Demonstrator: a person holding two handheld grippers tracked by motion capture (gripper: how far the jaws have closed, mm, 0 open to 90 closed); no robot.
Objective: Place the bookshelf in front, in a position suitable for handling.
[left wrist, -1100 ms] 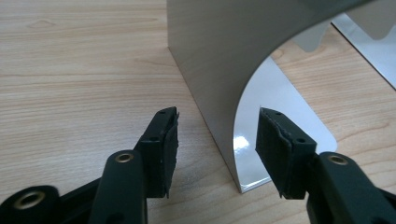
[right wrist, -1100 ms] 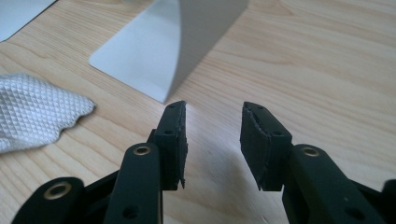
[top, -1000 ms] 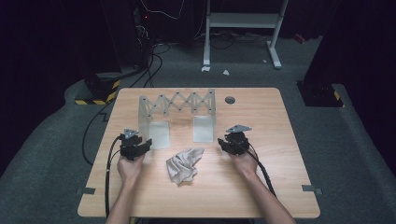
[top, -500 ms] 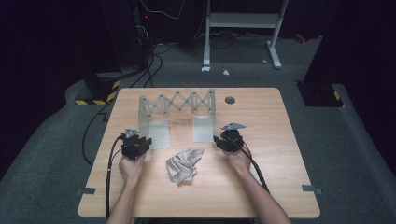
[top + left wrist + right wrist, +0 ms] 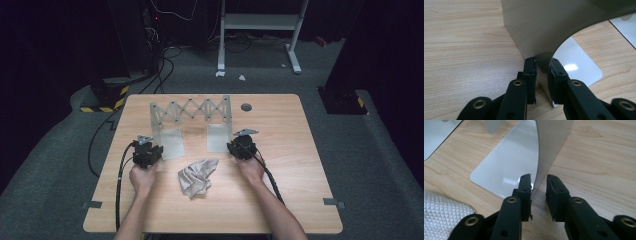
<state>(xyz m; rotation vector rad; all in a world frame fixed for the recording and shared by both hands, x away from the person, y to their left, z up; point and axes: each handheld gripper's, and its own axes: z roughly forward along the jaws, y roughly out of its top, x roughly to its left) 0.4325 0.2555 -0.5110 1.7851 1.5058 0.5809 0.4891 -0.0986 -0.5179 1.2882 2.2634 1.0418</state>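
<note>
A grey metal rack with a scissor lattice (image 5: 190, 107) stands on the wooden table (image 5: 290, 125), with a flat foot plate at each end. My left gripper (image 5: 151, 146) is at the left end; its jaws have just been closing around the upright plate (image 5: 536, 30), which stands between the pads. My right gripper (image 5: 236, 144) is at the right end, jaws also just closing. Its upright plate (image 5: 551, 142) touches the left pad, and a gap shows at the other pad. In the gripper views my left gripper (image 5: 541, 61) and right gripper (image 5: 537, 177) straddle the plates' edges.
A crumpled white cloth (image 5: 197, 175) lies on the table between the two hands, its corner near my right gripper's jaws (image 5: 441, 212). A small dark round disc (image 5: 246, 106) sits at the table's far side. Cables trail from both grippers toward the near edge.
The right hand has shifted a little to the left, up to the rack's right end plate. The left hand has stayed put.
</note>
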